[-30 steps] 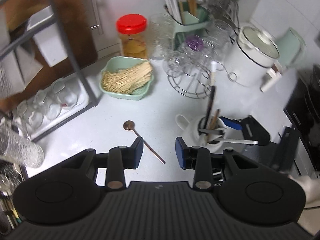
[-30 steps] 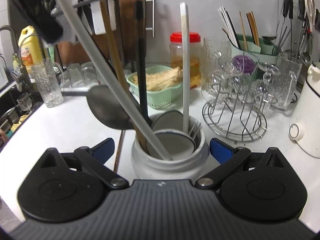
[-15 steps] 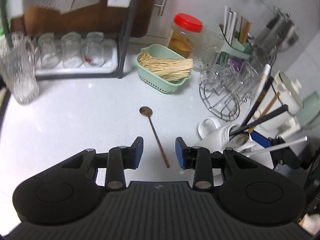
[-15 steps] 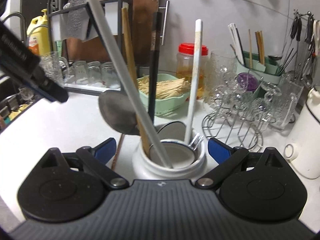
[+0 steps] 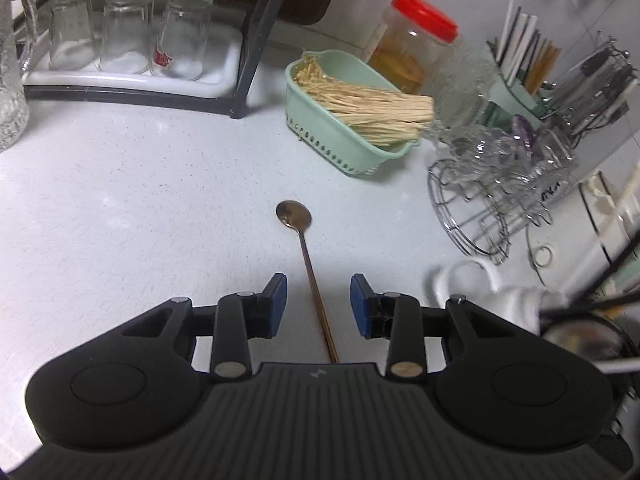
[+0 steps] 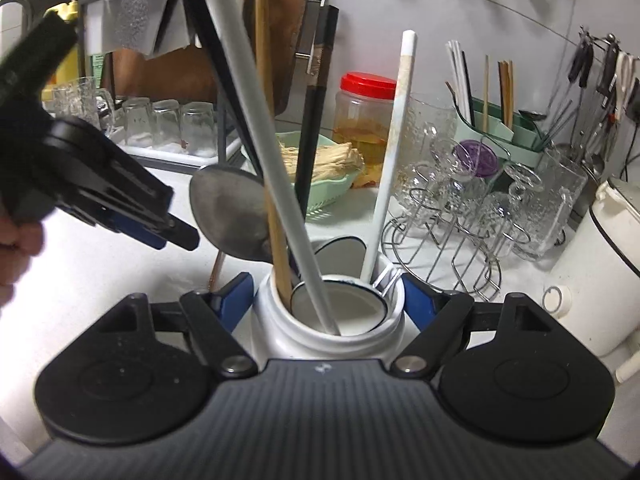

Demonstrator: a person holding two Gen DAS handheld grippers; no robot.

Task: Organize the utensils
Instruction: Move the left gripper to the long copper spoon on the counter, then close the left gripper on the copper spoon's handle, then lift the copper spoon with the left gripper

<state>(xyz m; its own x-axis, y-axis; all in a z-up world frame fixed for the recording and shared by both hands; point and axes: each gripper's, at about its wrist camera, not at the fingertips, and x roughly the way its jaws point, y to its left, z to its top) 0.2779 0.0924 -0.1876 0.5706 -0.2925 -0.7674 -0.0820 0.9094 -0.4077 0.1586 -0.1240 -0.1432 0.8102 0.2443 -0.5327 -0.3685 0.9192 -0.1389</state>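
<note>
The long thin copper-coloured spoon (image 5: pixel 308 264) is lying flat on the speckled white table (image 5: pixel 120 200), and the left tool (image 5: pixel 318 300) hangs over its handle with the blue pads apart, one each side, not touching it. Meanwhile the right tool (image 6: pixel 326 300) is closing around the white ceramic utensil jar (image 6: pixel 324 320), pads about at its sides, looks like steadying it. I'd guess next is lowering the left tool, pinching the handle and dropping the spoon in the jar.
</note>
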